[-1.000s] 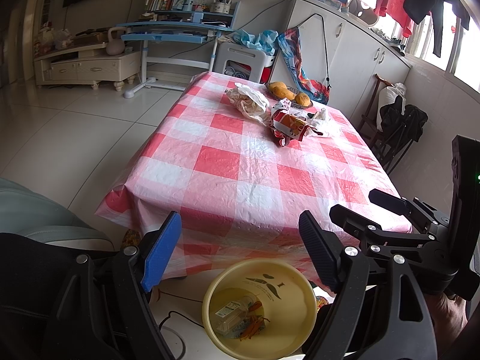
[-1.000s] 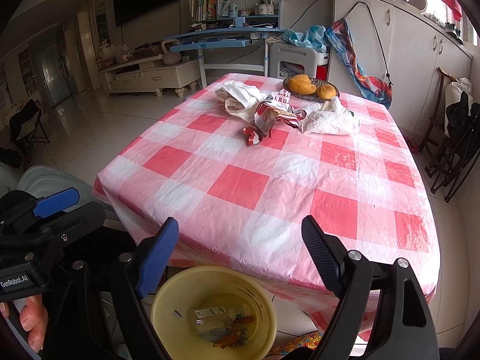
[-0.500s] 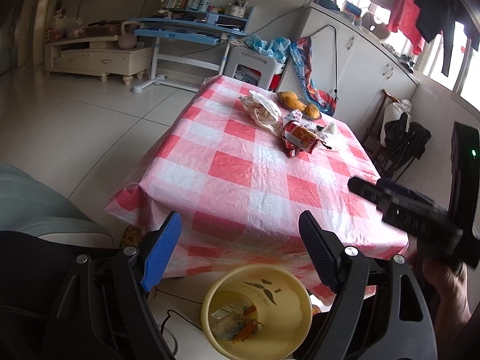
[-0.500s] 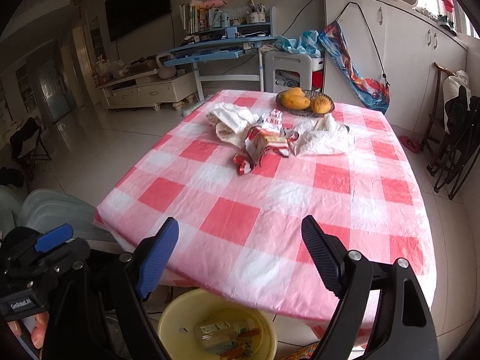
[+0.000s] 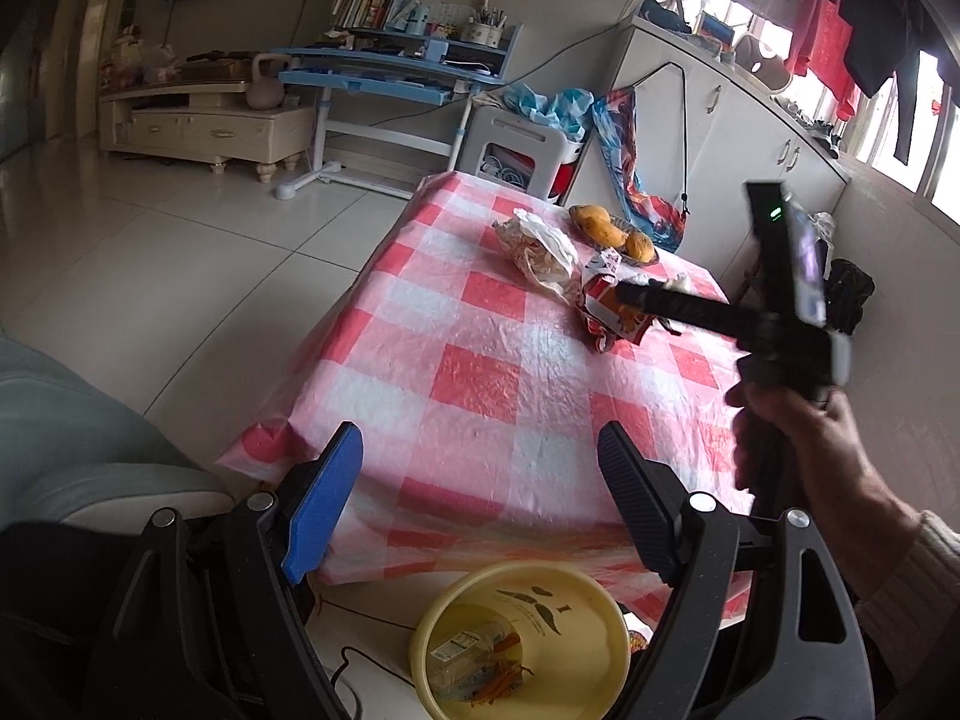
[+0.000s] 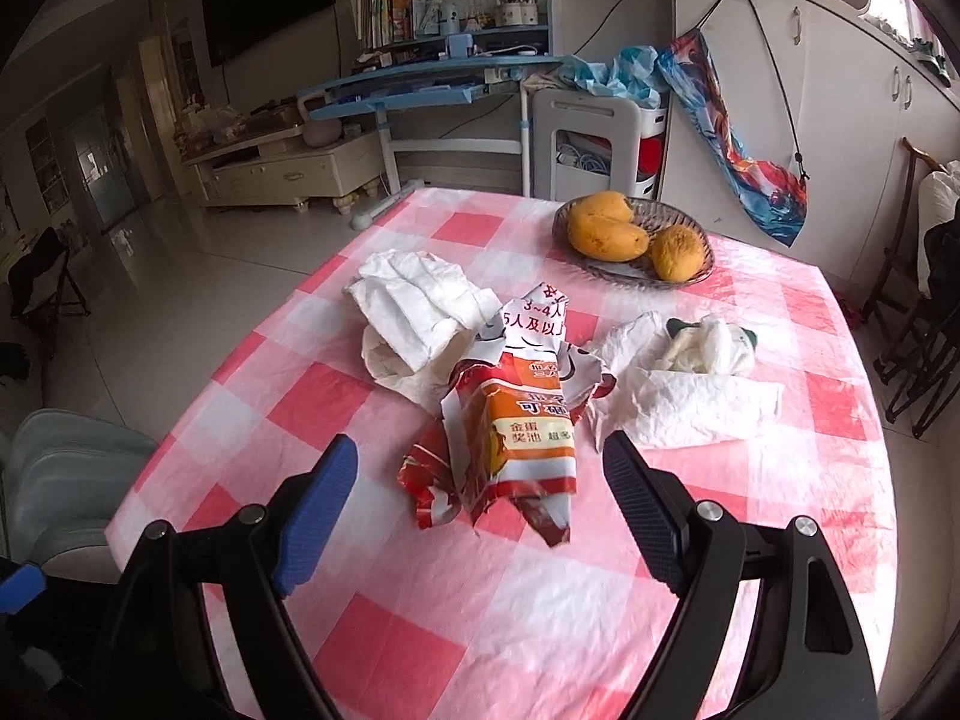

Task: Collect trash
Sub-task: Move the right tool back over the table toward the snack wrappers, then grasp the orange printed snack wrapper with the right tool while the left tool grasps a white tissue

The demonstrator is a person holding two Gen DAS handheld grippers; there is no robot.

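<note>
1. The left claw (image 5: 480, 498) hung spread and empty over the near edge of the worktop (image 5: 480, 384), with the yellow basin (image 5: 558, 612) on the floor just below it.
2. The right claw (image 6: 474, 510) gaped wide, gripping nothing, directly before the torn wrapper (image 6: 516, 426).
3. The wrapper lay just ahead of that claw, between its jaw lines, its long axis running away from the claw.
4. White bags (image 6: 420, 312) lay beyond-left, crumpled paper (image 6: 684, 396) beyond-right.
5. The right hand was judged far nearer.
</note>
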